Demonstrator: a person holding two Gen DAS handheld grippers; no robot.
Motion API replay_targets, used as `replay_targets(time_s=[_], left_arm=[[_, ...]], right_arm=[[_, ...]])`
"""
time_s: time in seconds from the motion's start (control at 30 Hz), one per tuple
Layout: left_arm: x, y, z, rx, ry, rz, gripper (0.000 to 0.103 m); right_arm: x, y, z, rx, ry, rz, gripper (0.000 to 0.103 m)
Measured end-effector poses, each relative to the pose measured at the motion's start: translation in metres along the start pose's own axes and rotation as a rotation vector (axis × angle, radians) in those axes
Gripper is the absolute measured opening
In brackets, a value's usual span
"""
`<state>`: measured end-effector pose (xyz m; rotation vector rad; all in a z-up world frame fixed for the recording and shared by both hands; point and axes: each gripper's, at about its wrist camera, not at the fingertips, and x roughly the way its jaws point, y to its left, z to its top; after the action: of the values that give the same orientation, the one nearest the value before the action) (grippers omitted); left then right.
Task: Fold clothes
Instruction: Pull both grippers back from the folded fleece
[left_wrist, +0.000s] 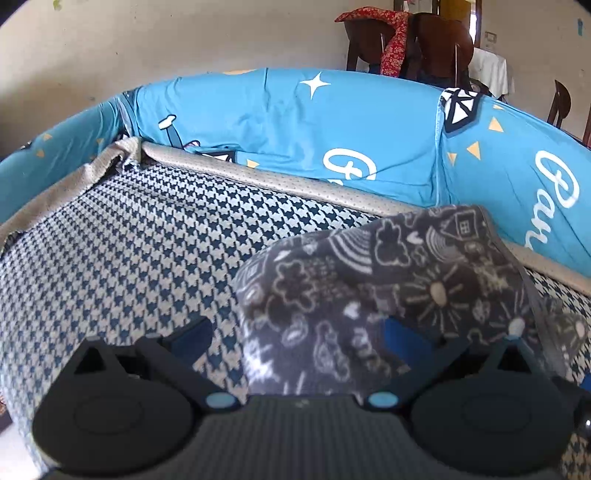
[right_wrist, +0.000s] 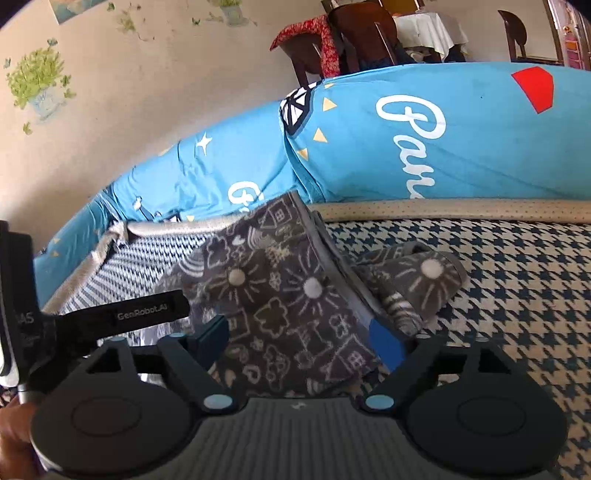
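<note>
the grey doodle-print cloth (right_wrist: 280, 295) is raised off the houndstooth seat cover (left_wrist: 129, 240), standing up like a tent between both grippers, most likely so that one part can be carried over another for a fold. the rest of it trails down in a bunched heap on the seat cover to the right.

the right gripper (right_wrist: 306, 339) has its fingers wide apart with the cloth hanging in the gap; the hemmed edge lies along the blue pad of the right-hand finger (right_wrist: 386, 343), so the cloth seems propped or draped there rather than pinched. the left gripper (left_wrist: 295, 336) is likewise spread wide, the cloth filling the right part of its gap and covering much of the right-hand pad, while the left-hand finger (left_wrist: 192, 336) stands clear over bare seat cover. whether either gripper truly has a grip i cannot say for sure, since the fabric hides the contact.

the right wrist view alone shows the trailing heap, the hem line and the black body of the left gripper reaching in beside the cloth. the left wrist view shows the open stretch of seat cover to the left, up to the blue cushion (left_wrist: 295, 129), where a fold could be laid.
</note>
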<state>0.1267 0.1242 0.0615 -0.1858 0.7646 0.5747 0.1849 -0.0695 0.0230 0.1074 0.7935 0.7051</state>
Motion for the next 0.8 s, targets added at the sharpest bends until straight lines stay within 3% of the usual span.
replay_targets(time_s=[0.5, 0.8], left_arm=[[-0.042, 0.01, -0.024, -0.03, 0.032, 0.02, 0.103], [-0.055, 0.005, -0.041, -0.017, 0.052, 0.014, 0.103]], right_arm=[[-0.031, 0.007, -0.014, -0.048, 0.122, -0.115, 0.091], [-0.047, 0.008, -0.022, -0.078, 0.116, -0.133, 0.091]])
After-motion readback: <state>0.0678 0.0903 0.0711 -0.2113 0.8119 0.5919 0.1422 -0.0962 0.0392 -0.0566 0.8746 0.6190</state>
